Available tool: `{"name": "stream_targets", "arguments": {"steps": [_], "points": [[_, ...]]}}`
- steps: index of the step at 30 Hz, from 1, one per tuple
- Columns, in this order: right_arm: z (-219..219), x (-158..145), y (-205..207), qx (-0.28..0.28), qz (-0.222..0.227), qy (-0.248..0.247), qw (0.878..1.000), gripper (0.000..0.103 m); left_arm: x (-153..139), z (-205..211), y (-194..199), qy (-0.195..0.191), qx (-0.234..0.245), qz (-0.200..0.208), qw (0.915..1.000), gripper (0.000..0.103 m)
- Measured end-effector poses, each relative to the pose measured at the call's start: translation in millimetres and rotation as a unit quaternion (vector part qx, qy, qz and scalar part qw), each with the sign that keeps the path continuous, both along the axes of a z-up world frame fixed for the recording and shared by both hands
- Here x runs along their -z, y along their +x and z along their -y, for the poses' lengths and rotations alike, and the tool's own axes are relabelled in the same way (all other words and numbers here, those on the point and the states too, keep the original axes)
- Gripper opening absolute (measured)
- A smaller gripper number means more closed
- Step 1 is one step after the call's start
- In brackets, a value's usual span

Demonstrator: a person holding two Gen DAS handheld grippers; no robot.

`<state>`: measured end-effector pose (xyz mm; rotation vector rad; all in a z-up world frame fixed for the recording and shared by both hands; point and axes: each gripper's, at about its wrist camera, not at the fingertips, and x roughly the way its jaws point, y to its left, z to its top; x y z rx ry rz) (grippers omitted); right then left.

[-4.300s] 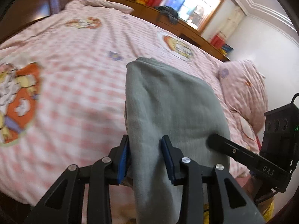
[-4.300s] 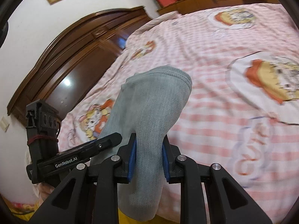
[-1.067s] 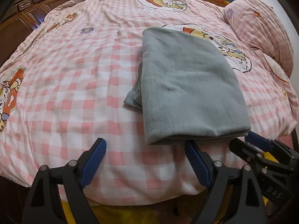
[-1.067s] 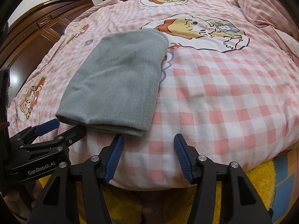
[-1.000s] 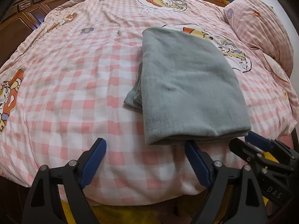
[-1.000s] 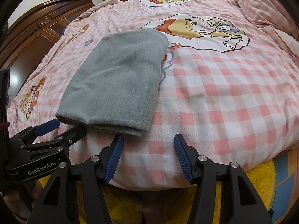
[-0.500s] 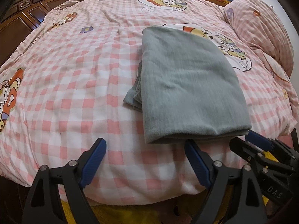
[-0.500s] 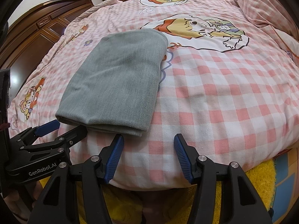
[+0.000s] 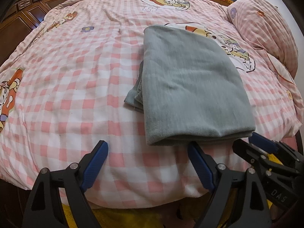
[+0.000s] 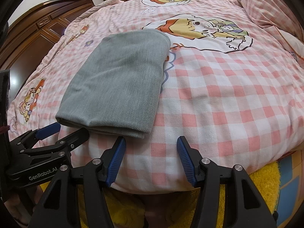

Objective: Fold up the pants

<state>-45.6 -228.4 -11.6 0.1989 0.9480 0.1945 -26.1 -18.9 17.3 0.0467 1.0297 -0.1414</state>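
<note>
While the grey pants (image 9: pixel 191 87) lay folded into a flat rectangle near the front edge of the bed (image 9: pixel 76 79), a few inner layers stuck out along their left side. Just short of the folded near edge hung the left gripper (image 9: pixel 147 163) and the right gripper (image 10: pixel 151 158), each with its jaws spread wide and holding nothing. A pink checked pillow (image 9: pixel 266 24) sat at the far right.

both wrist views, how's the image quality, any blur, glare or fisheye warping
Left wrist view: sharp on the pants, strong fisheye bowing of the bed, black vignette in the corners, bright wash at the window. Right wrist view: equally sharp, same bulge, a small glare spot on the wooden wardrobe.
</note>
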Motion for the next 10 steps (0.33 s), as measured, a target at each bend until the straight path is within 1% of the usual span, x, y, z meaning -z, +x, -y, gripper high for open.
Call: {"name": "stream_targets", "arguments": {"steps": [10], "points": [[1.4,0.8,0.3,0.0,-0.001,-0.001,1.0,0.057,-1.8,2.1,-3.1,-0.003,0.006,-0.001,1.0,0.089]]}}
